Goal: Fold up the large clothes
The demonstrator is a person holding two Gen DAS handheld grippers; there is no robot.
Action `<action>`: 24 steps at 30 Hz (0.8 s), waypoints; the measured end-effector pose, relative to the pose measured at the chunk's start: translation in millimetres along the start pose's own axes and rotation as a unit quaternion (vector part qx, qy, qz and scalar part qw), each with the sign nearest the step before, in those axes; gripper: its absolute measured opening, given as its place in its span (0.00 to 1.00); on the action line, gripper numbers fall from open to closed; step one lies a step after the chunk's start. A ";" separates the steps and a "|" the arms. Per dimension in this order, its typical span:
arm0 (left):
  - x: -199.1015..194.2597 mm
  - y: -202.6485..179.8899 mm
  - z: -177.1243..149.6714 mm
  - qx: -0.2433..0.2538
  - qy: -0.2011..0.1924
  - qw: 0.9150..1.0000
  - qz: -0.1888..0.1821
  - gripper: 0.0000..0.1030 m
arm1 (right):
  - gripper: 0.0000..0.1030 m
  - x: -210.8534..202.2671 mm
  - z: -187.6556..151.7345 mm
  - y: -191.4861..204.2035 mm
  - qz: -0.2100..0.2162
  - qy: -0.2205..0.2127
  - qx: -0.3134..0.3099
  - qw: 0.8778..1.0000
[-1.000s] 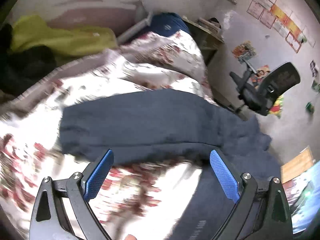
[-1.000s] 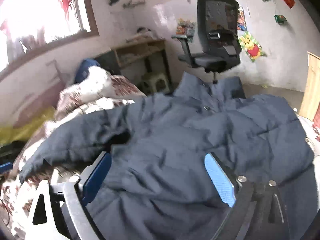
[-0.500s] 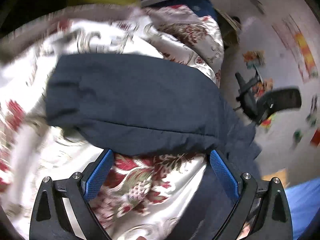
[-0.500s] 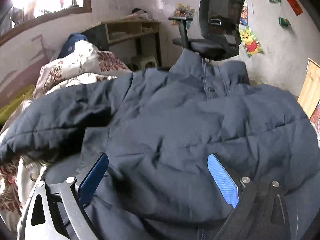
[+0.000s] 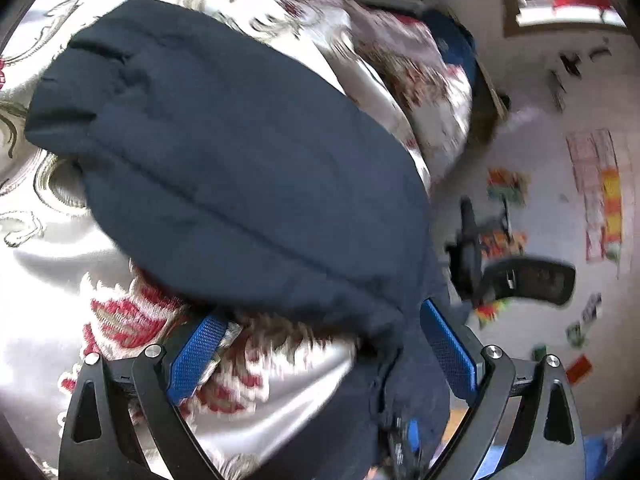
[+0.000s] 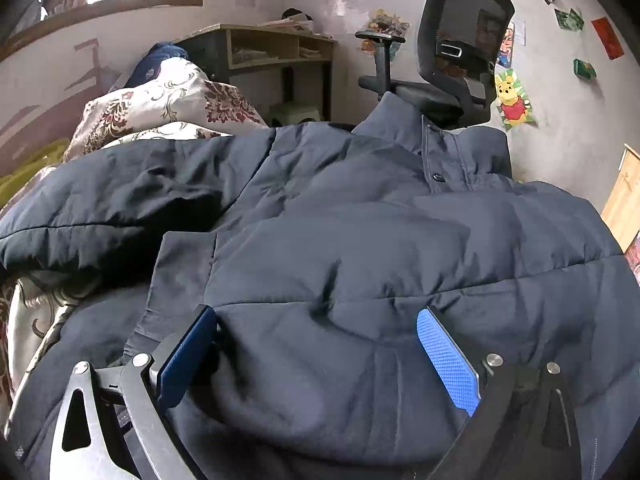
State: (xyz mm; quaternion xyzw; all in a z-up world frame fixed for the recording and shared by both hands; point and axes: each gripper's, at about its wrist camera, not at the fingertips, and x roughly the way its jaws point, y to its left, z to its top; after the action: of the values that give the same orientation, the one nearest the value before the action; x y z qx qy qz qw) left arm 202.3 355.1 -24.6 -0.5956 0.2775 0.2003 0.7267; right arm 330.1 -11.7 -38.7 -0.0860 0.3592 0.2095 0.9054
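A dark navy padded jacket (image 6: 360,240) lies front-up on a floral bedspread, collar toward the far side. Its left sleeve (image 5: 224,160) stretches out over the bedspread and fills the upper left of the left wrist view. My left gripper (image 5: 320,344) is open just below the sleeve, where it joins the body, with the floral cover between its blue pads. My right gripper (image 6: 316,344) is open low over the jacket's front, a bulge of jacket fabric rising between its fingers.
The floral bedspread (image 5: 60,280) covers the bed, with a bunched duvet (image 6: 160,96) at the far left. A black office chair (image 6: 460,52) stands behind the collar, next to a wooden desk (image 6: 276,52). Yellow cloth (image 6: 24,172) lies at the left edge.
My left gripper has moved toward the sleeve and tilted, so the sleeve looms larger and slants. My right gripper has lowered closer onto the jacket front. Both stay open.
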 end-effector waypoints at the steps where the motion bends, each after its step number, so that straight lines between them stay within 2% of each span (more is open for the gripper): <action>1: -0.3 -1.0 3.7 -0.003 -0.020 1.000 0.010 0.91 | 0.99 -0.3 -0.3 -0.8 0.002 0.000 0.001 1.000; 2: -2.0 -2.2 8.5 -0.001 -0.042 0.999 0.017 0.89 | 0.99 -0.8 -0.5 -1.4 0.004 -0.001 0.001 1.000; 4: -5.9 -5.6 10.9 0.005 -0.065 0.997 0.031 0.77 | 0.99 -0.6 -1.2 -1.8 0.005 0.000 -0.003 1.000; 7: -12.5 -13.4 7.6 0.038 -0.099 0.993 0.059 0.45 | 0.99 3.7 -2.8 -0.1 0.001 0.006 -0.011 1.000; 8: -14.1 -16.1 6.6 0.050 -0.106 0.991 0.066 0.28 | 0.99 5.2 -3.4 0.7 -0.002 0.010 -0.013 1.000; 9: -15.0 -19.7 5.2 0.062 -0.114 0.989 0.073 0.23 | 0.99 5.3 -3.4 1.6 -0.003 0.010 -0.015 1.000; 12: -24.5 -27.0 2.1 0.082 -0.137 0.984 0.072 0.18 | 0.99 -2.4 -4.2 0.3 0.003 0.001 -0.014 1.000; 15: -32.0 -43.4 -2.4 0.129 -0.156 0.977 0.073 0.10 | 0.99 -15.2 -8.9 -8.7 0.024 -0.015 0.000 1.000; 17: -38.9 -63.3 -12.7 0.184 -0.183 0.963 0.069 0.08 | 0.99 -23.6 -10.6 -16.0 0.029 -0.025 0.010 0.999; 19: -44.6 -85.7 -26.8 0.244 -0.207 0.946 0.058 0.07 | 0.99 -31.6 -10.0 -23.6 0.029 -0.035 0.020 0.999; 22: -50.7 -121.2 -53.2 0.335 -0.235 0.912 0.039 0.07 | 0.99 -41.3 -6.6 -35.0 0.019 -0.048 0.027 0.998; 24: -52.1 -152.2 -80.2 0.409 -0.245 0.879 0.019 0.07 | 0.99 -47.3 -5.0 -43.8 0.012 -0.057 0.034 0.998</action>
State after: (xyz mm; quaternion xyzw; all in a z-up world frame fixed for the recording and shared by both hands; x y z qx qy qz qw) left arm 243.8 246.8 112.7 -0.1723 0.1591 0.2220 0.9464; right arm 315.4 -67.6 -9.6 -0.0393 0.3152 0.2124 0.9241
